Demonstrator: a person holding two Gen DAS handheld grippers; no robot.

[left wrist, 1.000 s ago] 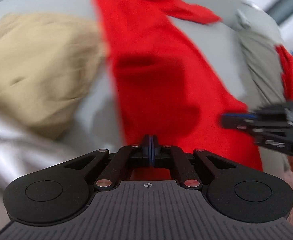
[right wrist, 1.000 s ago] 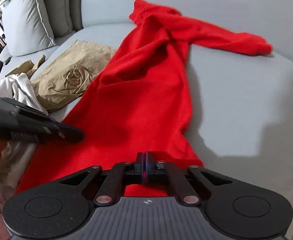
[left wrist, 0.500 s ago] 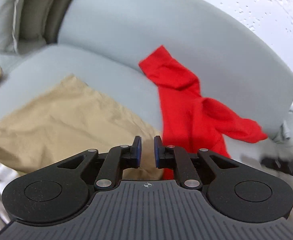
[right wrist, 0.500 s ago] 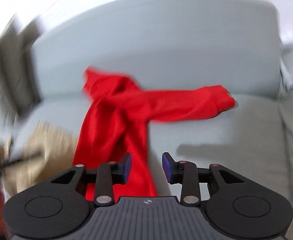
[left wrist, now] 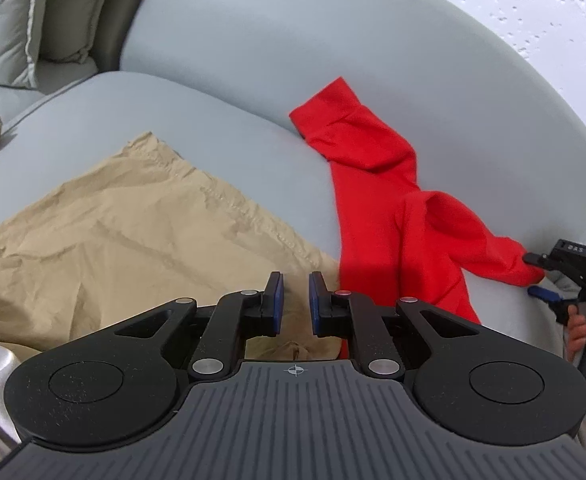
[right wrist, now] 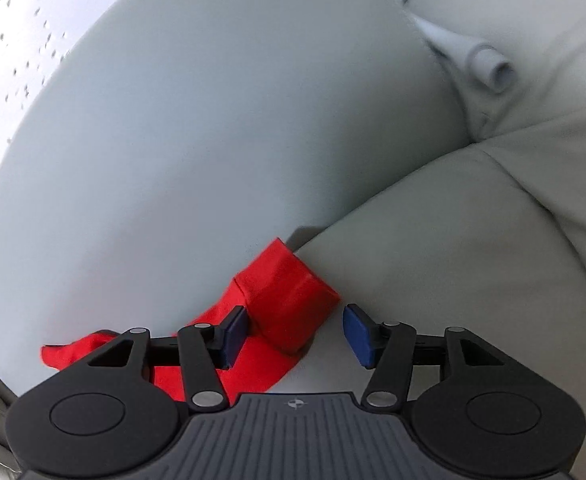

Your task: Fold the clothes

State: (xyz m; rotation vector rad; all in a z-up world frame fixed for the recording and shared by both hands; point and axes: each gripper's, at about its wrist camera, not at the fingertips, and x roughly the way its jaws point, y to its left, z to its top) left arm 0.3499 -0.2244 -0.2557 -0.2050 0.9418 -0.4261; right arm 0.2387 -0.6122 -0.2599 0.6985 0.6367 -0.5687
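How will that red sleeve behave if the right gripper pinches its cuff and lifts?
Probably floppy: the red sleeve lies creased and bent on the sofa. Likely light, so it should drape and trail behind the right gripper, whose jaws stand open.

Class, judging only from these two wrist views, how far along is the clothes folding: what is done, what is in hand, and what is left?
Done: nothing looks folded. The red garment lies strung out on the sofa.
In hand: the right gripper is open around the red sleeve cuff, not yet closed. The left gripper is open and empty.
Left: folding the red garment, then the crumpled tan garment.

black grippers (left wrist: 294, 304) (right wrist: 295, 336), blue pads, silver rivets, ribbed grey base.
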